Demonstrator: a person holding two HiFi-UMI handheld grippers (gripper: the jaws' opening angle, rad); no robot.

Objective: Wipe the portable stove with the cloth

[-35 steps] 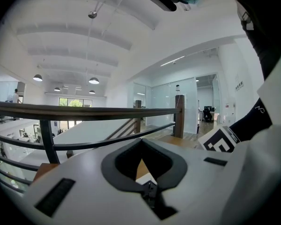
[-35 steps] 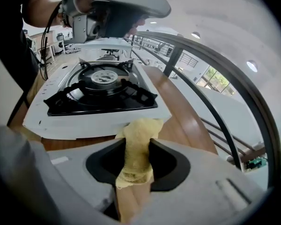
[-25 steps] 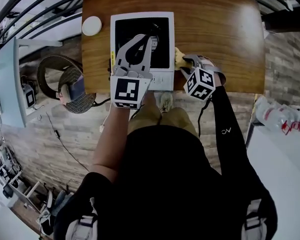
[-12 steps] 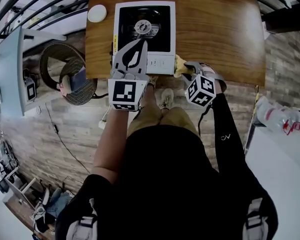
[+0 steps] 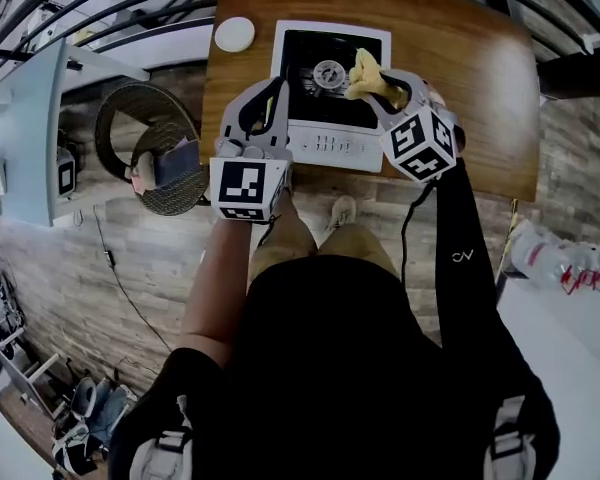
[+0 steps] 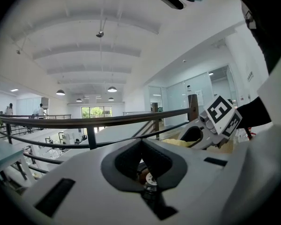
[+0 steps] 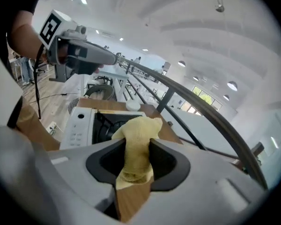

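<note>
The portable stove (image 5: 310, 140) is white with a black top and a round burner (image 5: 329, 71); it stands on the wooden table (image 5: 470, 78). My right gripper (image 5: 375, 83) is shut on the yellow cloth (image 5: 364, 74) and holds it over the stove top, just right of the burner. In the right gripper view the cloth (image 7: 136, 139) stands up between the jaws of that gripper (image 7: 137, 146), with the stove (image 7: 82, 123) beyond. My left gripper (image 5: 272, 96) hangs over the stove's left edge, shut and holding nothing. The left gripper view shows its jaws (image 6: 141, 144) together.
A white round disc (image 5: 234, 34) lies on the table left of the stove. On the floor to the left is a wicker basket (image 5: 150, 153). Metal railings (image 5: 130, 18) run behind the table. The person's shoe (image 5: 332, 211) shows below the table's front edge.
The right gripper has carried the cloth from the stove's front right corner up over the stove top beside the burner. The left gripper has shifted to the stove's left edge.
</note>
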